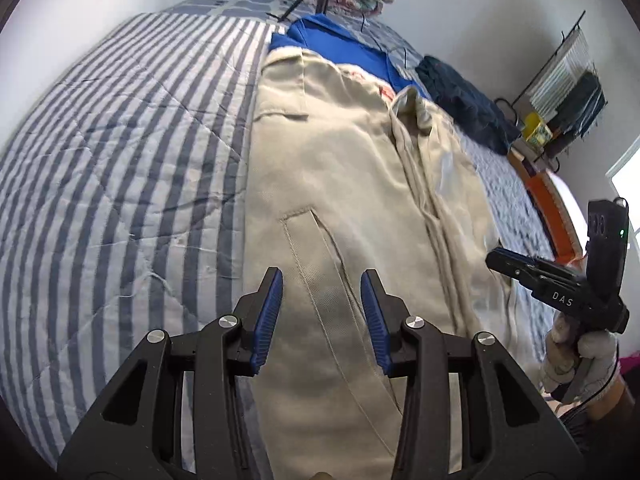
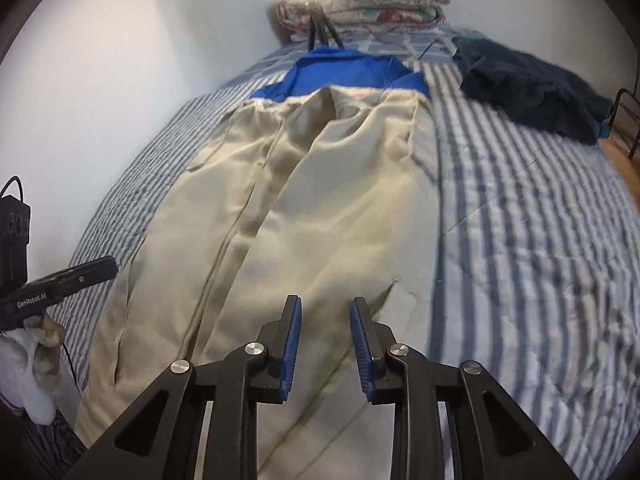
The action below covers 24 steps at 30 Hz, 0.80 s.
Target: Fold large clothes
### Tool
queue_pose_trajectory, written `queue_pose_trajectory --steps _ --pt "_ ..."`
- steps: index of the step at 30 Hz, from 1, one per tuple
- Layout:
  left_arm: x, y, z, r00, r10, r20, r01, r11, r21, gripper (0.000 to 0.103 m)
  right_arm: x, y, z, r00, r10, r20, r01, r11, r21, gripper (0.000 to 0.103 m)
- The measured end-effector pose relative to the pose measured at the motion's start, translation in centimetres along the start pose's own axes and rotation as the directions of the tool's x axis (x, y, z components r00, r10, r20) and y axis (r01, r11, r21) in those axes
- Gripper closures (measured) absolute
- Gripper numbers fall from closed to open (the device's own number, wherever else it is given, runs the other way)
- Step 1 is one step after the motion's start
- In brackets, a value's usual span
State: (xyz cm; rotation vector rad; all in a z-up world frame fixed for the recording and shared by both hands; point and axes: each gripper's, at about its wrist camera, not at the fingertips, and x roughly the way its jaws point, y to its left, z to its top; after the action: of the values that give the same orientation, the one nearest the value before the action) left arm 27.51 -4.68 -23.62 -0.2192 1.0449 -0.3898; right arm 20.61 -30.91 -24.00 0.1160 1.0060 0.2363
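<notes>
A large beige jacket [image 1: 340,184] lies lengthwise on the striped bedspread [image 1: 120,152], its right side folded over the middle; it also shows in the right wrist view [image 2: 320,220]. My left gripper [image 1: 322,280] is open and empty, hovering over the jacket's slanted pocket [image 1: 320,248]. My right gripper [image 2: 325,308] is open and empty above the jacket's lower right part. Each gripper shows in the other's view, the right one [image 1: 496,258] at the jacket's right edge, the left one [image 2: 108,266] at its left edge.
A blue garment [image 2: 344,72] lies beyond the jacket's collar. A dark blue garment [image 2: 532,84] sits at the bed's far right. Folded blankets [image 2: 368,4] are stacked at the head by the wall. A rack [image 1: 560,92] with items stands beside the bed.
</notes>
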Motion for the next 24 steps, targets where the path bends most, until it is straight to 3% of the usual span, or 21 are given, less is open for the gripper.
queue_pose_trajectory --steps 2,4,7,10,13,15,21,24 --pt "1.9 -0.9 -0.7 0.997 0.056 -0.054 -0.053 0.996 0.067 0.063 1.9 1.1 -0.3 0.999 -0.007 -0.053 0.005 0.999 -0.047 0.077" --pt "2.6 -1.3 -1.0 0.995 0.090 -0.045 -0.083 0.989 0.122 0.060 3.4 2.8 -0.9 0.995 -0.058 -0.077 0.046 0.988 -0.146 0.075" --pt "2.5 -1.2 -1.0 0.995 0.079 -0.055 -0.072 0.991 0.115 0.059 3.7 4.0 -1.3 0.992 -0.110 -0.061 0.094 0.972 -0.217 0.074" --pt "1.1 -0.2 -1.2 0.997 0.045 -0.069 -0.041 0.998 0.053 0.059 2.6 3.0 -1.2 0.997 -0.042 -0.067 0.031 0.987 -0.156 0.075" --pt "-1.0 1.2 -1.9 0.998 0.010 -0.060 -0.011 1.000 -0.015 0.059 -0.2 1.9 -1.6 1.000 0.029 -0.011 -0.030 0.995 -0.093 0.071" --pt "-2.7 2.1 -2.8 0.998 -0.024 -0.051 0.021 0.998 -0.054 0.051 -2.1 0.6 -2.4 0.999 0.044 0.010 -0.043 0.997 -0.071 0.070" --pt "-6.7 3.7 -5.9 0.991 -0.120 -0.064 0.110 0.984 -0.142 0.051 -5.8 -3.6 -6.5 0.998 0.069 0.004 -0.069 0.996 0.057 0.071" --pt "-7.9 3.2 -7.5 0.985 -0.150 -0.081 0.138 0.981 -0.137 0.051 -7.6 -3.3 -8.1 0.997 0.075 0.013 -0.076 0.997 0.029 0.073"
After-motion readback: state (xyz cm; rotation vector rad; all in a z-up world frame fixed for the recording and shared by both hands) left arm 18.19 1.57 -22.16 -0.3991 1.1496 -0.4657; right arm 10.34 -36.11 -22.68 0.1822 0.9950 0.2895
